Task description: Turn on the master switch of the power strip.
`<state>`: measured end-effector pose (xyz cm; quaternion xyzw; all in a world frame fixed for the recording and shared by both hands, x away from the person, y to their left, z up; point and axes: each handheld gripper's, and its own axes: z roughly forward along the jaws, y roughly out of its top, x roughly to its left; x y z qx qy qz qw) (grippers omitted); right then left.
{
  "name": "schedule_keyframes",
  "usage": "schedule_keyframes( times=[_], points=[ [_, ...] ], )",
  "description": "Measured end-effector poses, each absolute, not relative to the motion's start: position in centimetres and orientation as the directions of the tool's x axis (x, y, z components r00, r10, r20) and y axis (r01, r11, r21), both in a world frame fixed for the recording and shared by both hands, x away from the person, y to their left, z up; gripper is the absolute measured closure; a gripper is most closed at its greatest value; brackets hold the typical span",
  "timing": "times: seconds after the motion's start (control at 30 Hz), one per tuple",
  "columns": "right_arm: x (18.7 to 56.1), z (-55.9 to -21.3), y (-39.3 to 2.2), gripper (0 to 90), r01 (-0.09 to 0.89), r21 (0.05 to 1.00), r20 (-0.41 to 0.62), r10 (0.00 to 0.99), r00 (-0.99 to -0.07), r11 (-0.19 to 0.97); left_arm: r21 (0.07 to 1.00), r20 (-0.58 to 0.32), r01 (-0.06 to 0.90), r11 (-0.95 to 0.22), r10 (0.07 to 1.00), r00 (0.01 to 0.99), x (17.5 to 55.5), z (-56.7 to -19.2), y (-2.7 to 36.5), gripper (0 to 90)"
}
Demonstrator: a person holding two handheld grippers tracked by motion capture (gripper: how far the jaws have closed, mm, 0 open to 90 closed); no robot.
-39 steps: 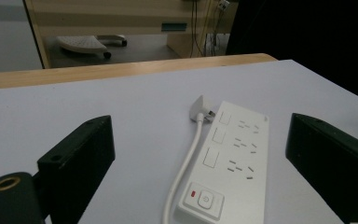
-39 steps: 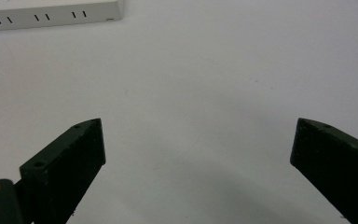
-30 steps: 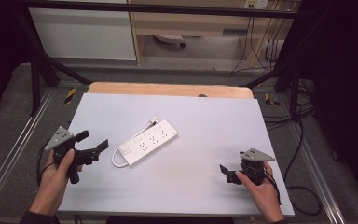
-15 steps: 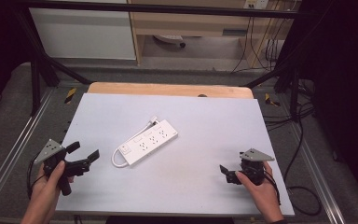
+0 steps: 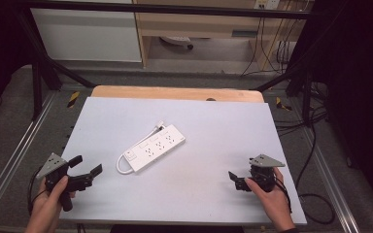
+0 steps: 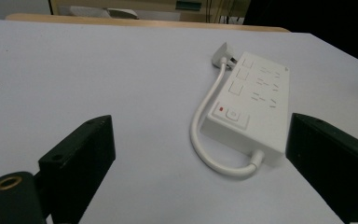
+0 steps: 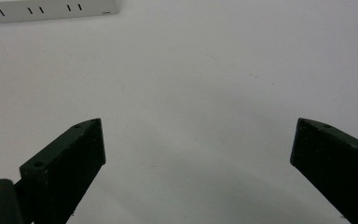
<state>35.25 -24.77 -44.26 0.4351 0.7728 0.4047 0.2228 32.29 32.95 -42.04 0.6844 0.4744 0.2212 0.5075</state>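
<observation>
Power strip [image 5: 154, 147] lies slantwise mid-table on the white table [image 5: 213, 121], its short cord [image 6: 200, 135] looped at the near-left end. My left gripper [image 5: 86, 174] sits at the near-left corner, jaws spread wide and empty, aimed at that end. My right gripper [image 5: 237, 181] rests near right, jaws also spread, empty. I'd approach the strip across its narrow width, staying clear of the cord loop, and close squarely.
</observation>
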Motion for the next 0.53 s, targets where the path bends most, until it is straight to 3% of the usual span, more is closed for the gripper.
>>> schedule_keyframes(
  times=[0.53],
  points=[
    [36.9,-45.7,-23.8,2.9,0.534,0.771,-0.019,0.851,-0.524,0.346,0.866,-0.149,0.485,-0.118,0.866,0.478,31.7,-43.8,31.2,9.0]
  ],
)
